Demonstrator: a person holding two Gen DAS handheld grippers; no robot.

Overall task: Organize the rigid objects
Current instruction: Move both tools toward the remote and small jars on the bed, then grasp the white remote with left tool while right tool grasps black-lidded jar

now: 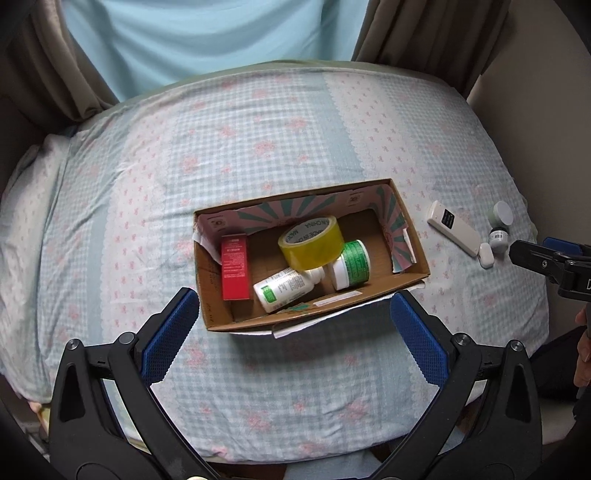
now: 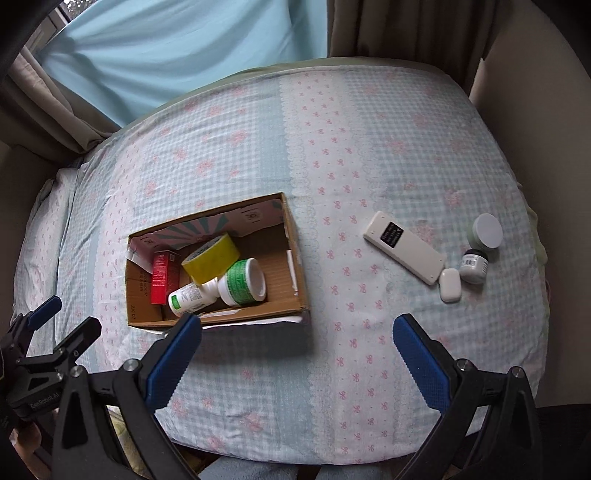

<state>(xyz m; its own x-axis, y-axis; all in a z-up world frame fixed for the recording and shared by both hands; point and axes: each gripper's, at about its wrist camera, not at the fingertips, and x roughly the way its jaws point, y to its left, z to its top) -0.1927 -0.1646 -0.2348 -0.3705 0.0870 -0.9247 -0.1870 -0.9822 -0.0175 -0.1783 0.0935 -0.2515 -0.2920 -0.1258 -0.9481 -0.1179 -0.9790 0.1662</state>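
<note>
An open cardboard box [image 1: 221, 317] [image 2: 297, 291] lies on the bed. In it are a red carton [image 1: 234, 267] [image 2: 162, 273], a yellow tape roll [image 1: 312, 243] [image 2: 212, 260], a white bottle with green label [image 1: 282, 288] [image 2: 188, 297] and a green-labelled white jar [image 1: 351, 264] [image 2: 243, 280]. To the right on the sheet lie a white remote [image 1: 452, 227] [image 2: 404, 251], a small white case [image 1: 485, 254] [image 2: 450, 285], a small dark-capped bottle [image 2: 474, 265] and a white-lidded jar [image 2: 487, 232]. My left gripper [image 1: 295, 325] is open, empty, over the box's near edge. My right gripper [image 2: 297, 350] is open and empty.
The bed carries a blue-checked sheet with pink bows [image 1: 258, 147] [image 2: 369, 129]. A light blue curtain [image 1: 207, 37] and brown drapes [image 2: 406, 26] hang behind it. A beige wall [image 2: 535, 92] stands at the right.
</note>
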